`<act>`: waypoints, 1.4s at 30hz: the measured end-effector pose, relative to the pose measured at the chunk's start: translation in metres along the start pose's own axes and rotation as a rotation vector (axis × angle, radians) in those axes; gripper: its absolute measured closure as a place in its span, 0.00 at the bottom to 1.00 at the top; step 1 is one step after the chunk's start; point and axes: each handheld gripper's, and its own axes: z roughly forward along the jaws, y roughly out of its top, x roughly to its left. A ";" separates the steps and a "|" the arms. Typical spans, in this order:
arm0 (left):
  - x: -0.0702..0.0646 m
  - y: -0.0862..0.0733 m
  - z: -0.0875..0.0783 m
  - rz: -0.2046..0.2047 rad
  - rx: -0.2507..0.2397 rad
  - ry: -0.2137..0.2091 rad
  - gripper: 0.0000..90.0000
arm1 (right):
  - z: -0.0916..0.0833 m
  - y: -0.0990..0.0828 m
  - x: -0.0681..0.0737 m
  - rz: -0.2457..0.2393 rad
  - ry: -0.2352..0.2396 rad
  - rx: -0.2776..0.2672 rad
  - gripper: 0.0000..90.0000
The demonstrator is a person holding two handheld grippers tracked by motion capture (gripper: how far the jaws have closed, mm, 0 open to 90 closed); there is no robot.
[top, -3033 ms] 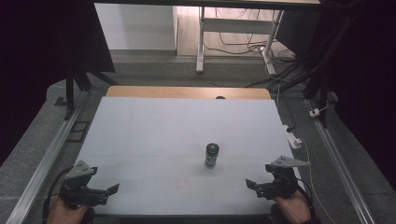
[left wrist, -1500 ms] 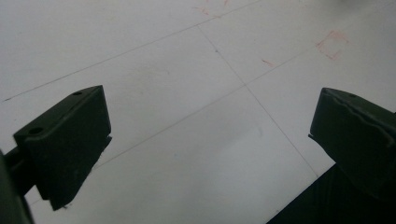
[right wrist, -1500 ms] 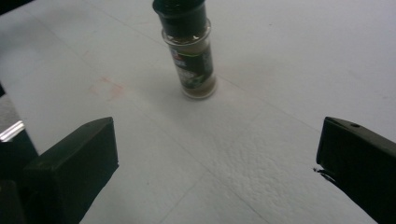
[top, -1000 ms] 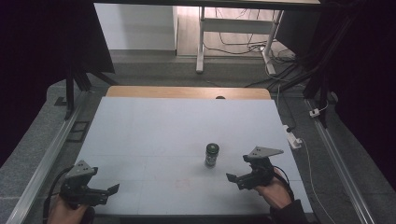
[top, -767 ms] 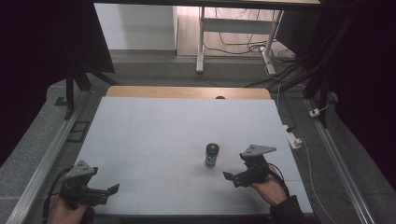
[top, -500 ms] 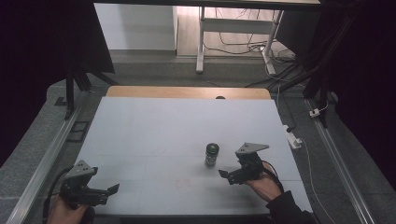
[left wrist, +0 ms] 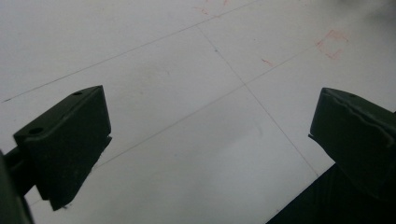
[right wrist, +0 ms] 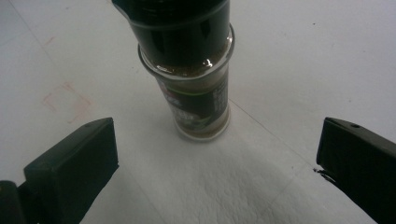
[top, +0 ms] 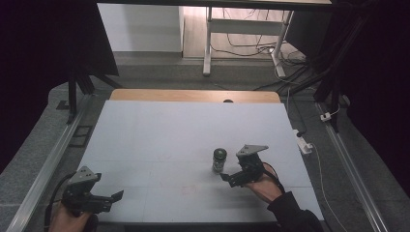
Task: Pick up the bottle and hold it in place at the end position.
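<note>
A small glass spice jar (top: pixel 219 160) with a dark lid stands upright on the white table (top: pixel 169 135), right of centre. Up close, the spice jar (right wrist: pixel 194 79) shows a black cap, brownish contents and a dark label. My right gripper (top: pixel 228 178) is open just in front and to the right of it, jaws pointing at the jar, which stands just beyond the tips without touching them. My right gripper (right wrist: pixel 215 163) has its jaws wide apart. At the table's near left corner my left gripper (top: pixel 113 198) is open over bare table; my left gripper (left wrist: pixel 210 140) holds nothing.
Faint red marks (left wrist: pixel 332 42) and thin seam lines cross the tabletop. A wooden strip (top: pixel 193 95) edges the far side. Metal rails (top: pixel 48 164) flank the table; a power strip (top: pixel 304 144) and cables lie on the floor at right.
My right gripper has moved left and forward from the table's near right corner to just before the spice jar, staying open. The left gripper has not moved.
</note>
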 end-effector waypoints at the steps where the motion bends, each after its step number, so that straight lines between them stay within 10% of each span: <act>1: 0.000 0.000 0.000 0.001 -0.001 0.000 0.00 | 0.002 0.000 0.000 0.000 0.000 0.007 0.00; 17: -0.001 0.000 0.000 0.010 0.001 -0.001 0.00 | 0.027 0.009 0.004 -0.052 0.006 0.022 0.01; 33: -0.001 0.000 0.000 0.014 0.002 -0.001 0.00 | 0.030 0.014 0.007 -0.153 0.036 -0.006 0.56; 42: -0.001 0.000 0.000 0.014 0.003 -0.002 0.00 | 0.028 0.014 0.007 -0.178 0.021 -0.002 0.58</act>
